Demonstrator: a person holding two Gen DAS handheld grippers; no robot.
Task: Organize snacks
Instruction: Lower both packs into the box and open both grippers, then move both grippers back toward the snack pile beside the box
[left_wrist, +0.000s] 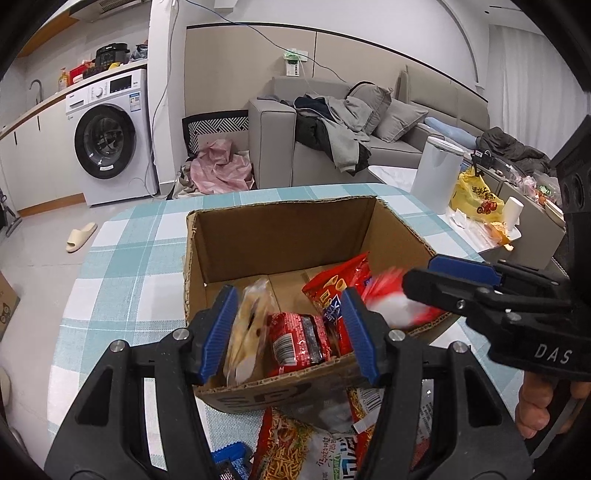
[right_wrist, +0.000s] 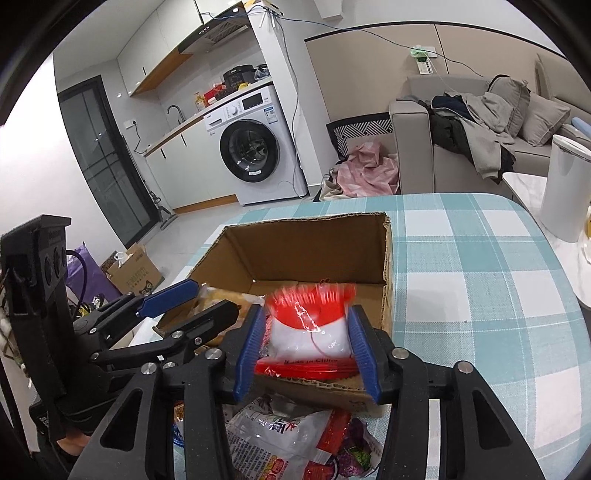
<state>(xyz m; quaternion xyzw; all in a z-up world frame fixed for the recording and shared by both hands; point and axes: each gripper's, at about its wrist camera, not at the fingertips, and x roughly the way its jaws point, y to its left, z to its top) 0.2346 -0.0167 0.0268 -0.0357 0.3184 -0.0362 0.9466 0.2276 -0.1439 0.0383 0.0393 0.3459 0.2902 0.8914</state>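
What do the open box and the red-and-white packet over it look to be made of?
Box: corrugated cardboard, matte brown; fluting shows along its cut rim. Red-and-white packet: apparently thin glossy plastic film, catching glare, though motion blur leaves it uncertain.

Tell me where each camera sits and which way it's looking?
Left wrist: sits on the left gripper, looks down past it into the cardboard box; a hand holds the right gripper beside it.
Right wrist: sits on the right gripper, looks into the cardboard box past a blurred red-and-white packet; the left gripper shows.
Both share the box, checked tablecloth, washing machine and sofa.
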